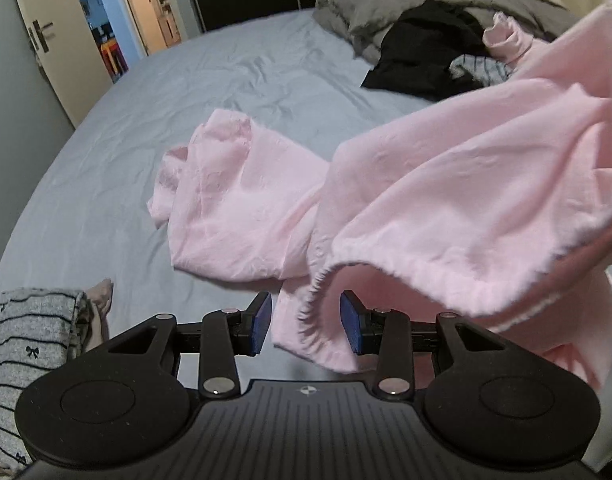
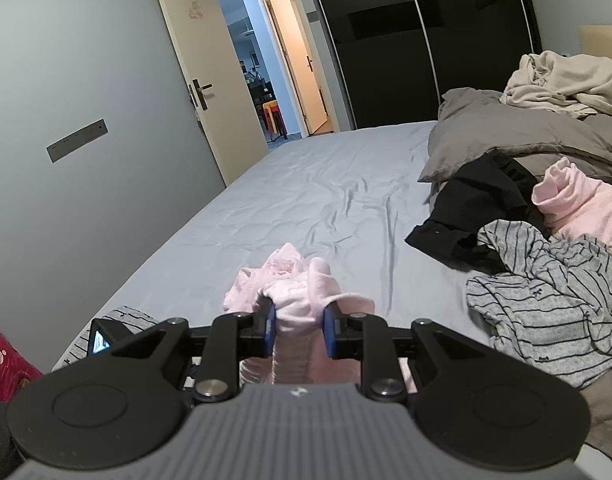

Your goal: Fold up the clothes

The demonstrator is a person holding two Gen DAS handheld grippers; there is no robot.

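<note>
**Pink garment half lifted over the bed**

Bed [image 1: 194, 92] first, for it fills most of the room: a wide mattress under a wrinkled pale grey-blue sheet, running away toward the open door [image 2: 194, 76] and the dark wardrobe [image 2: 417, 40]. At its far right a grey duvet [image 2: 517, 132] lies bunched, with a cream cloth heaped behind it. Below that sits a loose pile of laundry: a black garment [image 2: 473, 208], another pink piece [image 2: 573, 200] and a grey striped top [image 2: 553, 312].

Out on the open sheet lies the pink garment [image 1: 445, 200], long and soft, its long axis slanting from the crumpled end resting flat on the bed at the middle up to the right, where it hangs in the air. A gathered, elastic-looking hem droops down at the near side, pointing toward the left tongs.

Right gripper [image 2: 298, 328] is clamped on a bunched fold of that pink cloth, which bulges out ahead of the blue pads [image 2: 269, 330].

Left gripper [image 1: 306, 324] has its jaws standing apart, the pink hem hanging between them; the pads do not press on it.
</note>
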